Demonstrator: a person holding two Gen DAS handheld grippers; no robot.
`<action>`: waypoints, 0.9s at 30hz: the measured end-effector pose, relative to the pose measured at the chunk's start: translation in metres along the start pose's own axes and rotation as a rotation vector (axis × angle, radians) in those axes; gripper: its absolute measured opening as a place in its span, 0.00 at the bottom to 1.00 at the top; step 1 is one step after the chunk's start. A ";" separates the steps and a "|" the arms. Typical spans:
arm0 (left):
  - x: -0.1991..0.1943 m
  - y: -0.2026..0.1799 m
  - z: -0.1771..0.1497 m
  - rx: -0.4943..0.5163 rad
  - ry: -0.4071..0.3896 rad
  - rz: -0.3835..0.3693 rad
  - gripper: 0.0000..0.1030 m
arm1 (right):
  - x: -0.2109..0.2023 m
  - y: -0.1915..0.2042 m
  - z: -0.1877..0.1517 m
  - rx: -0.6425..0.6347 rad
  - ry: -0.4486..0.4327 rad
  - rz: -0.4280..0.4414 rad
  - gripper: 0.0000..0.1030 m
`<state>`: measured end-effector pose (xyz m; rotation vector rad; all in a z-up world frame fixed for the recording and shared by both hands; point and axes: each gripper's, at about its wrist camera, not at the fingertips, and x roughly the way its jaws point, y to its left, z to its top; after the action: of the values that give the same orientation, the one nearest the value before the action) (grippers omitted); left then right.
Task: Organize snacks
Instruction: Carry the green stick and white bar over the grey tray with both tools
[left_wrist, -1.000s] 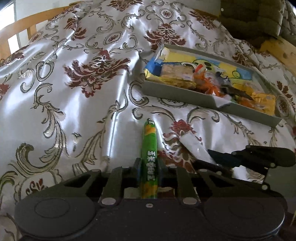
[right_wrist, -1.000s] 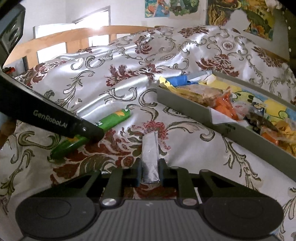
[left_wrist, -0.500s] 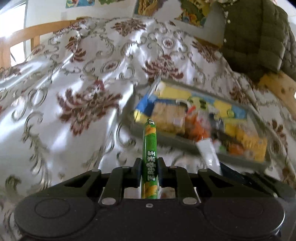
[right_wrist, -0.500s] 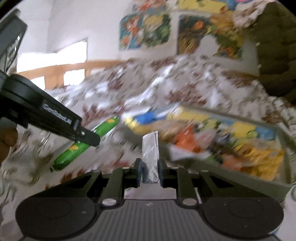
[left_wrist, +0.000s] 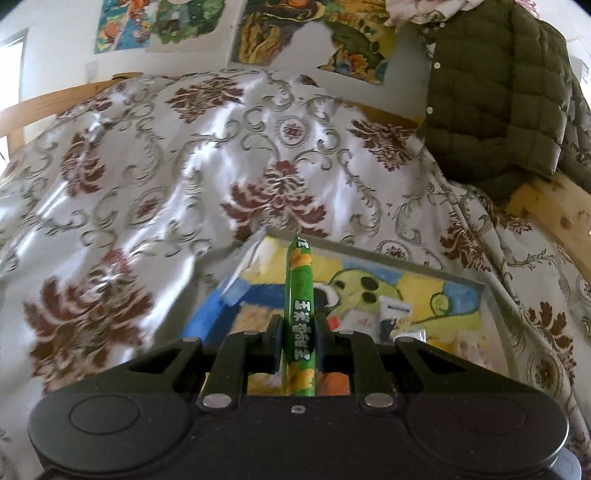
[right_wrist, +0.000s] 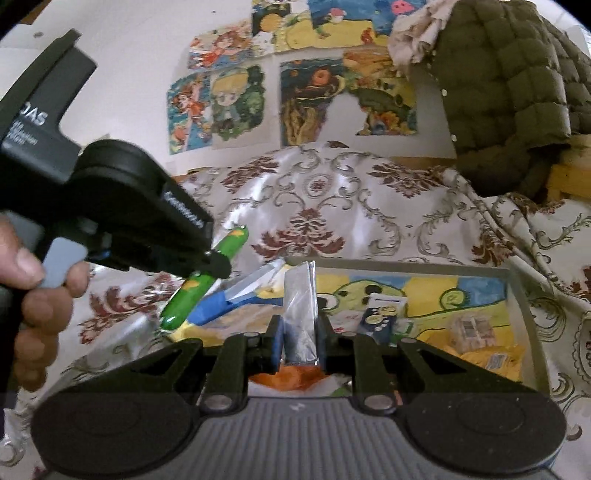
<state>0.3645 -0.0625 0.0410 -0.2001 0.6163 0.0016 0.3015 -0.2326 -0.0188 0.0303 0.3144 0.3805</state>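
Note:
My left gripper (left_wrist: 298, 341) is shut on a green stick snack (left_wrist: 298, 295) that points forward over the grey tray (left_wrist: 495, 295). The right wrist view shows the same green snack (right_wrist: 205, 284) at left, in the left gripper (right_wrist: 216, 266), which a hand (right_wrist: 33, 288) holds. My right gripper (right_wrist: 299, 343) is shut on a silver foil packet (right_wrist: 300, 302), raised over the near side of the tray (right_wrist: 519, 295). Inside the tray lie a blue wrapper (right_wrist: 221, 304), a dark blue packet (right_wrist: 382, 317), yellow packets (right_wrist: 487, 360) and an orange bag (right_wrist: 291, 376).
The tray rests on a shiny floral cloth (left_wrist: 155, 177) that covers the whole surface. An olive quilted jacket (left_wrist: 509, 92) hangs at the right over a wooden frame (left_wrist: 550, 206). Cartoon posters (right_wrist: 295, 99) cover the wall behind.
Both grippers have risen and moved forward with their snacks, from above the cloth in front of the tray to over the tray. Both views have tilted up toward the wall.

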 end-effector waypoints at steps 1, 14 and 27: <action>0.005 -0.003 0.000 0.002 0.001 0.000 0.18 | 0.003 -0.003 0.000 0.010 0.002 -0.008 0.21; 0.051 -0.029 -0.012 0.027 0.062 0.002 0.18 | 0.018 -0.018 -0.003 0.050 0.070 -0.018 0.21; 0.058 -0.027 -0.017 0.048 0.092 0.000 0.18 | 0.022 -0.016 -0.010 0.036 0.116 -0.029 0.21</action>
<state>0.4040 -0.0959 -0.0011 -0.1539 0.7074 -0.0223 0.3242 -0.2398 -0.0359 0.0389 0.4361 0.3483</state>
